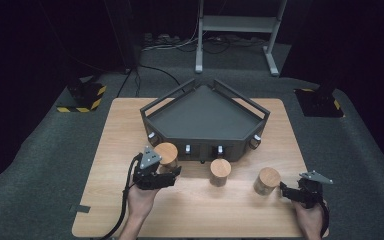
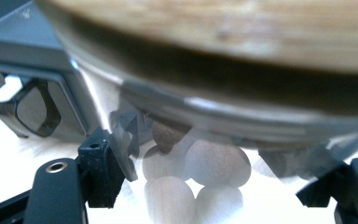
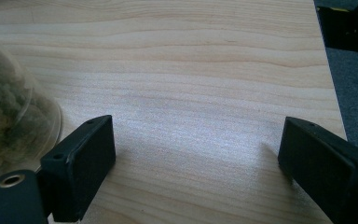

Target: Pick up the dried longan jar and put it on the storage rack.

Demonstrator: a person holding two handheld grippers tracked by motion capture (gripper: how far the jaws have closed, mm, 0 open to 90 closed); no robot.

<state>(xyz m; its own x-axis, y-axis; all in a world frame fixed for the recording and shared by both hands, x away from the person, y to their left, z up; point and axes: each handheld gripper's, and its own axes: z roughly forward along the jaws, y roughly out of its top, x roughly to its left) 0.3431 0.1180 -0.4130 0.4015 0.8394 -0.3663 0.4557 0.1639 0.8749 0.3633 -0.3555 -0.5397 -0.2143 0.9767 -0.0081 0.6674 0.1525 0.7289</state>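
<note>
Three glass jars with wooden lids are on the light wooden table [image 1: 200,210]. My left gripper [image 1: 167,169] is shut on the left jar [image 1: 166,153], which it holds just in front of the dark tray [image 1: 205,117]. In the left gripper view, that jar [image 2: 223,93] spans the black jaws of the gripper [image 2: 214,186], and pale round balls [image 2: 216,161] show through the glass. My right gripper [image 1: 286,189] rests low at the table's right, open, beside the right jar [image 1: 267,180]. In the right gripper view, its jaws [image 3: 196,163] stand wide over bare wood, with that jar [image 3: 9,116] at the left edge.
A middle jar [image 1: 220,171] stands in front of the tray's near wall. The five-sided tray has raised rails and small knobs along its front. The table's right edge [image 3: 331,70] lies close to the right gripper. Grey carpet surrounds the table.
</note>
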